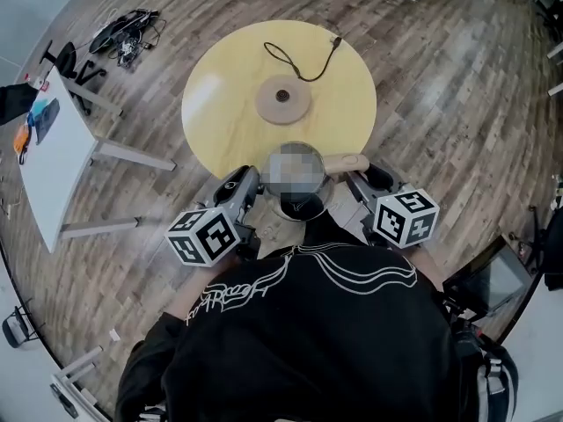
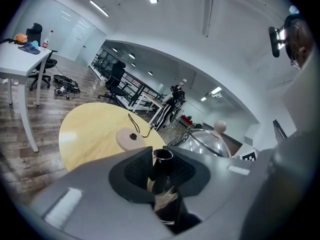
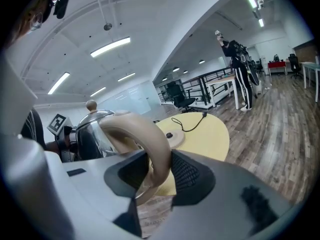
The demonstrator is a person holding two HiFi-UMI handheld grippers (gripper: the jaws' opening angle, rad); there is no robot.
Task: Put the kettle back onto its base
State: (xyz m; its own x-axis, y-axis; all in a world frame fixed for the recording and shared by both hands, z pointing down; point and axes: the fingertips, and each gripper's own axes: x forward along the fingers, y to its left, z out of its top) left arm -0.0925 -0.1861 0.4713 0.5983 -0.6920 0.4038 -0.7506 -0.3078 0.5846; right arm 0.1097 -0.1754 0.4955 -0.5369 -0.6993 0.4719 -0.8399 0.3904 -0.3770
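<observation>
The left gripper (image 2: pixel 161 170) pinches the kettle's dark spout (image 2: pixel 163 157), and the right gripper (image 3: pixel 159 173) pinches its beige handle (image 3: pixel 150 134). The kettle (image 3: pixel 92 134) hangs at the near edge of the round table (image 1: pixel 220 86), well apart from its base (image 1: pixel 283 99), which sits bare mid-table, cord (image 1: pixel 303 67) attached. Carrying over and setting down remain. The lid (image 2: pixel 202 142) is on, so the contents are hidden.

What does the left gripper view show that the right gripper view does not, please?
Only the left gripper view shows the spout clamped between the left fingers, plus a white desk. Only the right gripper view shows the handle between the right fingers. Both show the kettle's lid, the base and the round table.
</observation>
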